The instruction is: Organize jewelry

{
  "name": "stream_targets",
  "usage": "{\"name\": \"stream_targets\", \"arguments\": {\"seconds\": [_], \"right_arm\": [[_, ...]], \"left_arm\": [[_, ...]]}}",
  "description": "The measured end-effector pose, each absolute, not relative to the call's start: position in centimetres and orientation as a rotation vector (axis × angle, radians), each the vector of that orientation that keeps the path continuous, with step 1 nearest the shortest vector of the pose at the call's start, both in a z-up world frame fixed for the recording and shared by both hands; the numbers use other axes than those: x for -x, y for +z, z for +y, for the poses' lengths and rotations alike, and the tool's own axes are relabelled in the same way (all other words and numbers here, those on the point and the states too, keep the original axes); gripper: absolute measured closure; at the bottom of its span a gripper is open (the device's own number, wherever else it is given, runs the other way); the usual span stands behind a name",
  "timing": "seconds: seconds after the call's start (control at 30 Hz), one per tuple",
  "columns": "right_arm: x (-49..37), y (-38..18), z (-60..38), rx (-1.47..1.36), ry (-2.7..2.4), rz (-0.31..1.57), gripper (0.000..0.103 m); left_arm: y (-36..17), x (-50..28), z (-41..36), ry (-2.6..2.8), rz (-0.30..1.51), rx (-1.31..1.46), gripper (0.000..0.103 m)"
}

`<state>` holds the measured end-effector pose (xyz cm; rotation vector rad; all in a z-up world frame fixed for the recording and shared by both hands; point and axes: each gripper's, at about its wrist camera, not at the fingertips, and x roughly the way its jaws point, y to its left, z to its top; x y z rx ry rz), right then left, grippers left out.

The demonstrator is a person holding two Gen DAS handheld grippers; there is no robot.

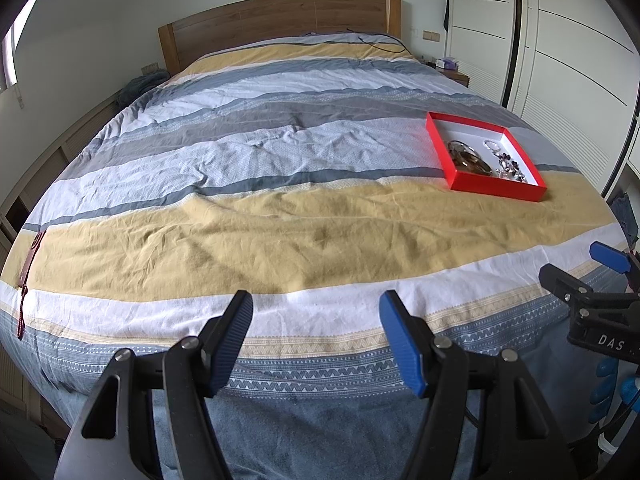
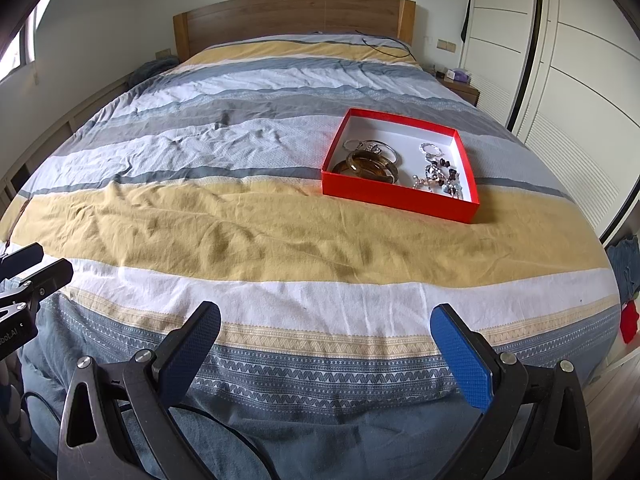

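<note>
A red box (image 2: 394,196) with a white inside lies on the striped bedspread, right of middle; it also shows in the left wrist view (image 1: 440,148). In it lie brown and silver bangles (image 2: 372,162) at the left and beaded bracelets (image 2: 438,176) at the right. My left gripper (image 1: 316,304) is open and empty over the foot of the bed. My right gripper (image 2: 326,316) is open and empty, also at the foot, well short of the box. Each gripper shows at the edge of the other's view.
A dark red tasselled strap (image 1: 28,268) lies at the bed's left edge. A wooden headboard (image 2: 296,16) stands at the far end. White wardrobes (image 2: 580,60) line the right side, with a nightstand (image 2: 460,84) beside the bed. A black cable (image 2: 384,46) lies near the pillows.
</note>
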<state>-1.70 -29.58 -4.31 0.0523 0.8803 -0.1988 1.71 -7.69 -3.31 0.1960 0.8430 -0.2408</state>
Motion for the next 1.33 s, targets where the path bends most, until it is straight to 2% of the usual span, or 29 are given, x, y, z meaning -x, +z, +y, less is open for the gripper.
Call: {"name": "stream_targets", "arguments": {"seconds": [1.33], "right_arm": [[1.72,-4.48,-29.79,-0.058,-0.209,0.883,0.000]], "left_arm": [[-3.52,-1.54,-7.96,-0.235,0.837,-0.176,0.039]]}}
